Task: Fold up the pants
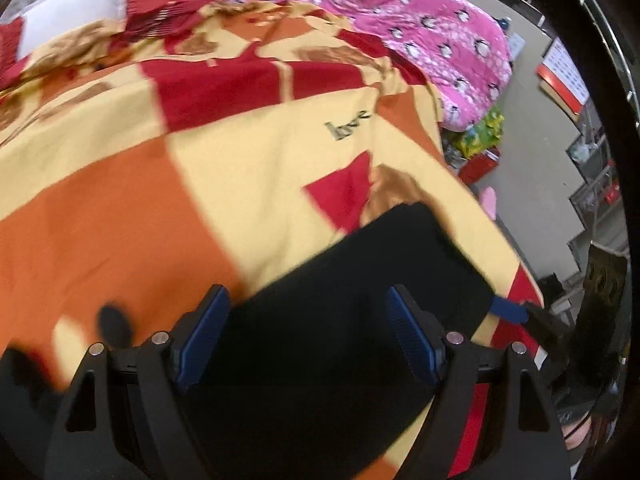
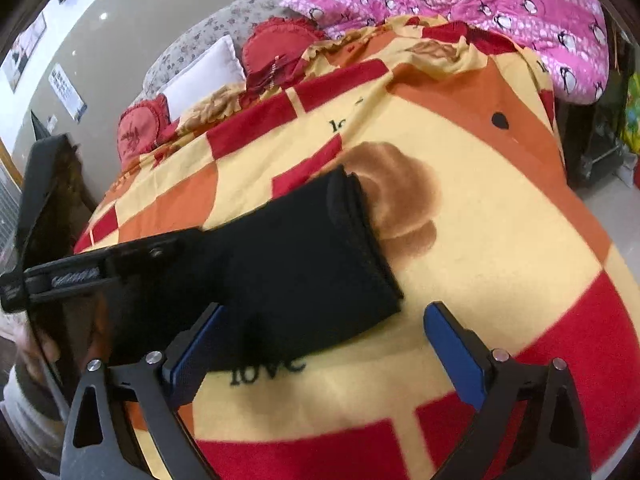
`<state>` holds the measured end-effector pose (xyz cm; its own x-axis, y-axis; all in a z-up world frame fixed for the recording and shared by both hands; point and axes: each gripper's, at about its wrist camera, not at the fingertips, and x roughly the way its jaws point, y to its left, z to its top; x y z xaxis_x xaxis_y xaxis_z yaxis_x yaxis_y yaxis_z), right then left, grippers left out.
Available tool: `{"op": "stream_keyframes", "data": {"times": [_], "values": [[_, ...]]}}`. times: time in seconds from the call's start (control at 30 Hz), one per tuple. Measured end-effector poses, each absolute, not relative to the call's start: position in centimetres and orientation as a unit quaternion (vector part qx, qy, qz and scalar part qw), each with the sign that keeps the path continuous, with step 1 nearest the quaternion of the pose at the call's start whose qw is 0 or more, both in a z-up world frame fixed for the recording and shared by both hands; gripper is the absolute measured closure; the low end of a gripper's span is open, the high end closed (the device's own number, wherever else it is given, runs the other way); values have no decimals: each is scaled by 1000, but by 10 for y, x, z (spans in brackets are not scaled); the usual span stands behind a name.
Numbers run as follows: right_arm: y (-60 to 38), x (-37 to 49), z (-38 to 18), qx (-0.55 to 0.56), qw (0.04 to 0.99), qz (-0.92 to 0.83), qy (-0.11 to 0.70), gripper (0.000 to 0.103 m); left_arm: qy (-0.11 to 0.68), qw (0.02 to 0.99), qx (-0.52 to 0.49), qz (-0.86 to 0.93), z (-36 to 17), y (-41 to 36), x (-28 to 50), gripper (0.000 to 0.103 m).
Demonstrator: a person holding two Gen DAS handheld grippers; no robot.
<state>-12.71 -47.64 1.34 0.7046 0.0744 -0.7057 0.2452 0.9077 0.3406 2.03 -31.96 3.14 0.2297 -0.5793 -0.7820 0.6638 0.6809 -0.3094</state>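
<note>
Black pants [image 2: 296, 264], already folded into a thick stack, lie on the patchwork blanket [image 2: 500, 248] that covers the bed, their layered edge showing at the far end beside a brown flower print. From my right gripper [image 2: 320, 344] I see both blue pads spread wide, the near corner of the stack just ahead of them and nothing pinched. My left gripper [image 1: 308, 336] hangs over the other end of the same stack, its pads equally spread, black cloth showing between them but not pressed by either one; whether the tips touch the fabric I cannot tell, as that view is smeared.

My worry is the stack itself: if I close on the top layer only, the next fold could peel it open and drag the lower layers askew. The blanket is soft and loose, so a low grab might pinch it along with the pants. A pink quilt [image 1: 432, 20] and red cushions [image 2: 276, 52] sit well clear at the head of the bed.
</note>
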Motion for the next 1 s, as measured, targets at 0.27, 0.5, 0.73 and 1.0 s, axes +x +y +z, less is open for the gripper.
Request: {"op": "stream_keyframes", "data": {"times": [0.27, 0.5, 0.73, 1.0], "values": [[-477, -114, 10, 201, 906, -16, 371, 38, 460, 769, 116, -429, 22, -392, 31, 18], [-484, -101, 3, 218, 906, 15, 362, 72, 431, 736, 162, -497, 21, -428, 17, 43], [-472, -101, 25, 222, 913, 33, 342, 82, 467, 713, 96, -514, 37, -407, 23, 89], [-379, -98, 75, 155, 925, 144, 316, 82, 420, 776, 16, -470, 103, -262, 22, 89]]}}
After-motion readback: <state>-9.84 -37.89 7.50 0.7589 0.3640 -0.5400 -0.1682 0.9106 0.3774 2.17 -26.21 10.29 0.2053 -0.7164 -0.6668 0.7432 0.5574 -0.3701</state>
